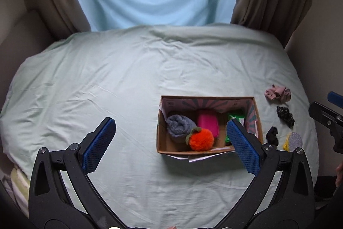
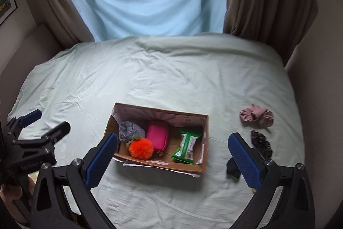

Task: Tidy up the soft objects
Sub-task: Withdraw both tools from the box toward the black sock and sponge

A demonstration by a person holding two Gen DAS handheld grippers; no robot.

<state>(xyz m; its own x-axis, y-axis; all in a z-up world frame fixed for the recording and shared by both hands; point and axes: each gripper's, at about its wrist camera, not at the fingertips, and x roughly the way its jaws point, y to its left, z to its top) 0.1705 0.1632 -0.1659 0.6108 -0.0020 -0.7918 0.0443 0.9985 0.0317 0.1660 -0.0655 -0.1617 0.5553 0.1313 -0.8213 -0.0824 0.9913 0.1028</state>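
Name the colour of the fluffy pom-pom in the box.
Orange pom-pom, with a green tuft; clearest in the right wrist view.

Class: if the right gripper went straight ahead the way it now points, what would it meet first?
Most likely the cardboard box, at its right end; the right gripper is open and aimed between that end and the bare bed sheet. Depth is unclear.

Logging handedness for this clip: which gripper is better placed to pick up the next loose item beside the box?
Right. The right gripper is open, with the small black cloth just beside its right finger; the left gripper hangs left of the cardboard box, which lies between.
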